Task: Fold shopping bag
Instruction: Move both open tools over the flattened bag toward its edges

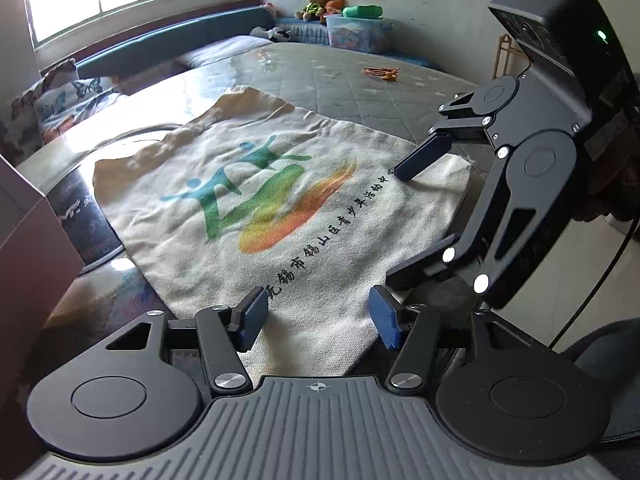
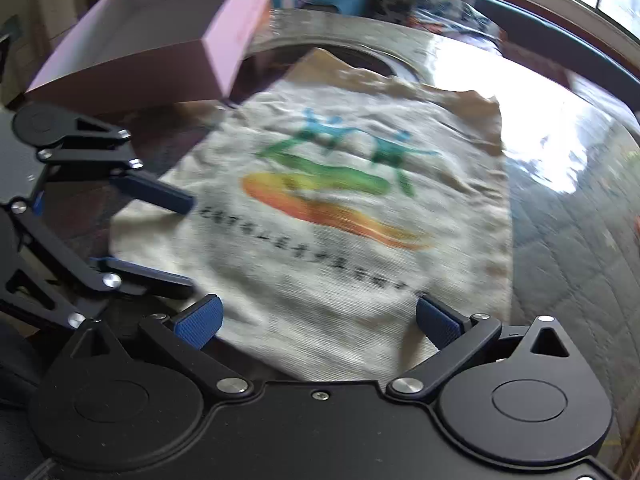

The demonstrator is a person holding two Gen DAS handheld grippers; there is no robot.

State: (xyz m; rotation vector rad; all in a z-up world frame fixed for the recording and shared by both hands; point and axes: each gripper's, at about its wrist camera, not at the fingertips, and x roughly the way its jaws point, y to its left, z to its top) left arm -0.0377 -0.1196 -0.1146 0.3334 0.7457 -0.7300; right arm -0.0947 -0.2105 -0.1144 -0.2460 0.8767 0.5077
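Currently I am holding both grippers, left (image 1: 318,316) and right (image 2: 318,322), wide open and empty over the flat bag (image 1: 280,208), risking a single-layer pinch.

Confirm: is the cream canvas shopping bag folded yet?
Not yet: the cream canvas shopping bag lies spread flat, whole printed logo showing.

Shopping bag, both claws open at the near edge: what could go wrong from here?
1. The shopping bag lies on a glossy table; a one-sided pinch may drag it instead of lifting.
2. The pink box sits beside the far corner and could block a fold.
3. The left claw and right claw are close and could collide.
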